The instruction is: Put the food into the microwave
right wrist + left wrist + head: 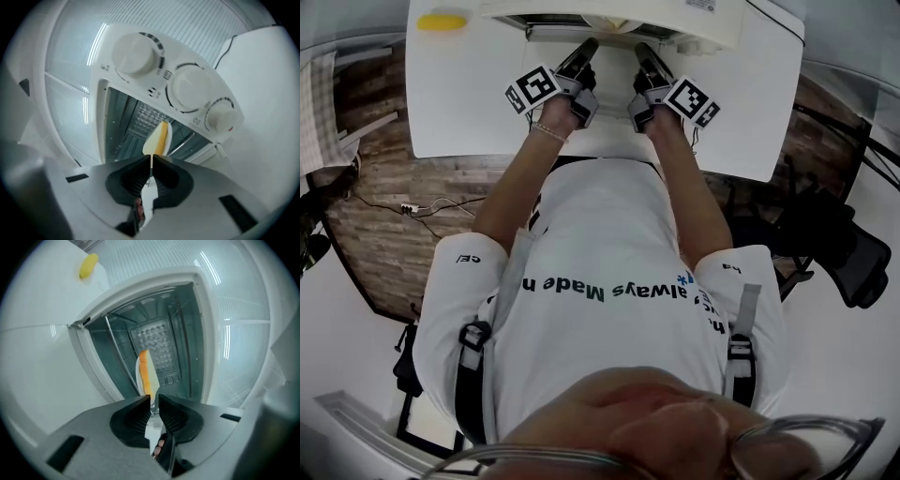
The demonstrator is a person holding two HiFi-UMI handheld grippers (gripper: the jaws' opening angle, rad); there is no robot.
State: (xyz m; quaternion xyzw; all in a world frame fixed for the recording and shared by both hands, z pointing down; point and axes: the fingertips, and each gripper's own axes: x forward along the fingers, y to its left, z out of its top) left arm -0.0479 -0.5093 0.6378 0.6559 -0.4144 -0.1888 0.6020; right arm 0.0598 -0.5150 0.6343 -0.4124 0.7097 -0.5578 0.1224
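The left tongs (154, 401) and right tongs (151, 161) are each pinched nearly closed on the plate (139, 373) rim, holding orange food (146, 369) before the open microwave (187, 333).

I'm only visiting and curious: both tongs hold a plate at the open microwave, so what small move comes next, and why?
Probably ease the plate straight forward into the microwave. The left tongs and right tongs are each shut on its rim, the food lies on it, and the microwave stands open right ahead.
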